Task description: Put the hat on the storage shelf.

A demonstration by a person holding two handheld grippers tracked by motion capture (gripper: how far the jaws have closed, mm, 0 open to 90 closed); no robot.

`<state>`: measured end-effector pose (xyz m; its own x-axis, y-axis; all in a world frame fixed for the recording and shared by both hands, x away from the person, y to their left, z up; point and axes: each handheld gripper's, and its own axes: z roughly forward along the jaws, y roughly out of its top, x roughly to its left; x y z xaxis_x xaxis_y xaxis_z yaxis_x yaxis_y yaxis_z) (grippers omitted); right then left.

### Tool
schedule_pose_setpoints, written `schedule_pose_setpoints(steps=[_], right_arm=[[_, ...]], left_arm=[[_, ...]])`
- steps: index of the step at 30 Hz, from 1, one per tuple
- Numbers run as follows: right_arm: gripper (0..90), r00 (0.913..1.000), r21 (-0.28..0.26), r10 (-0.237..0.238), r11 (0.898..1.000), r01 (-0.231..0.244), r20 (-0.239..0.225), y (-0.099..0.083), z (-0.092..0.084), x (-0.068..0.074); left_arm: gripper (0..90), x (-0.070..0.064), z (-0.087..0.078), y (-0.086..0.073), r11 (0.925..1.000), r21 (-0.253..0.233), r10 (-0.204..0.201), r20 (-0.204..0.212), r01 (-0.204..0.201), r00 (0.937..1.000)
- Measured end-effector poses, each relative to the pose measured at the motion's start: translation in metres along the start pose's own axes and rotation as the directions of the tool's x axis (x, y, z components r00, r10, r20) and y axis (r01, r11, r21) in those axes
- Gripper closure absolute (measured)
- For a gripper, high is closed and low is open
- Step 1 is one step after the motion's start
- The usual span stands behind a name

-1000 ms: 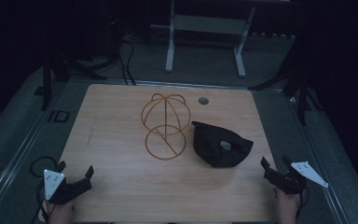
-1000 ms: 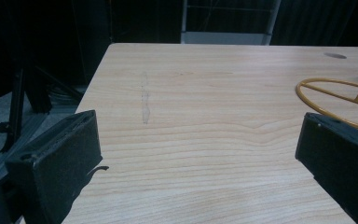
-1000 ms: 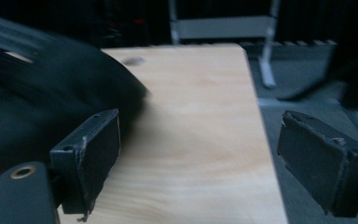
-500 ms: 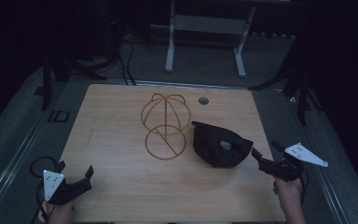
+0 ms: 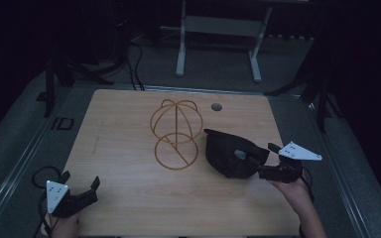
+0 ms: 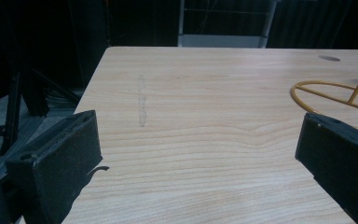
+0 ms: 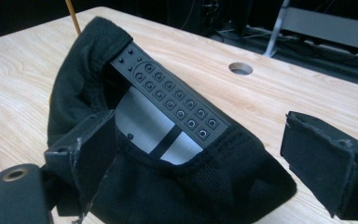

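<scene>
High view: right gripper (image 5: 262,159) has moved in onto black cap (image 5: 230,154), jaws spread at its rim; left gripper (image 5: 79,189) unchanged, spread, at table (image 5: 124,144) corner. Left gripper view: wire stand (image 6: 340,93) cut off. Right gripper view: cap's far side hidden.

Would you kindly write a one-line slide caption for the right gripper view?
Open right tongs straddle the rear rim of a black cap lying upside down on the wooden table.

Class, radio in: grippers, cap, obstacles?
Right gripper open, jaws straddling the black cap rim. Left gripper open, idle near table edge. Wire stand beside the cap, clear.
</scene>
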<state>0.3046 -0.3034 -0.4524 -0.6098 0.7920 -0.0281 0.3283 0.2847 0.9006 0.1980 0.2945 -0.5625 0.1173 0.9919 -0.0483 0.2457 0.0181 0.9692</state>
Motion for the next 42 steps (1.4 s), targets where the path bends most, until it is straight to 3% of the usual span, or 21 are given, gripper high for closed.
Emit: schedule_pose_setpoints(steps=[5,8,10,14,18,19,22,27,28,32,36,42], right_arm=[[10.6,0.9994,0.043,-0.033,0.999,0.034,-0.01,-0.004,0.009,-0.001],[10.6,0.9981,0.057,-0.049,0.997,0.051,-0.039,-0.007,0.012,-0.001],[10.6,0.9952,0.073,-0.054,0.996,0.06,-0.082,-0.009,0.014,-0.001],[10.7,0.9923,0.114,-0.064,0.991,0.076,-0.106,-0.016,0.022,0.001],[13.6,0.9832,0.137,-0.071,0.986,0.095,-0.168,-0.022,0.028,0.006],[16.2,0.9823,0.142,-0.075,0.985,0.1,-0.172,-0.022,0.028,0.006],[26.2,0.9683,0.161,-0.121,0.974,0.158,-0.218,-0.023,0.026,0.01],[47.8,0.9339,0.203,-0.18,0.947,0.25,-0.309,-0.027,0.026,0.016],[51.3,0.9306,0.211,-0.188,0.942,0.262,-0.314,-0.028,0.026,0.018],[67.1,0.9181,0.236,-0.193,0.929,0.284,-0.346,-0.032,0.03,0.019],[86.3,0.8998,0.26,-0.183,0.917,0.301,-0.396,-0.033,0.034,0.022],[87.9,0.907,0.229,-0.171,0.934,0.273,-0.385,-0.028,0.033,0.023]], left_arm=[[0.5,0.0,0.001,0.0,1.0,0.003,0.003,0.001,-0.003,1.0],[0.5,0.0,0.001,0.0,1.0,0.002,0.004,0.002,-0.004,1.0],[0.5,0.0,0.001,0.0,1.0,0.003,0.002,0.003,-0.002,1.0],[0.5,0.0,0.001,0.0,1.0,0.005,0.0,0.004,0.0,1.0],[0.5,0.0,0.001,0.0,1.0,0.002,-0.003,0.005,0.003,1.0],[0.5,0.0,0.0,0.0,1.0,0.002,-0.003,0.005,0.003,1.0],[0.5,0.001,0.0,0.0,1.0,0.001,-0.009,0.003,0.009,1.0],[0.5,0.001,0.001,0.0,1.0,0.002,-0.008,0.004,0.008,1.0],[0.5,0.001,0.001,0.0,1.0,0.002,-0.007,0.004,0.007,1.0],[0.5,0.001,0.001,0.0,0.9999,0.001,-0.012,0.003,0.012,0.9999],[0.5,0.001,0.001,0.0,0.9999,0.005,-0.012,0.006,0.012,0.9999],[0.5,0.0,0.001,0.0,0.9997,0.024,-0.001,-0.012,0.001,0.9999]])
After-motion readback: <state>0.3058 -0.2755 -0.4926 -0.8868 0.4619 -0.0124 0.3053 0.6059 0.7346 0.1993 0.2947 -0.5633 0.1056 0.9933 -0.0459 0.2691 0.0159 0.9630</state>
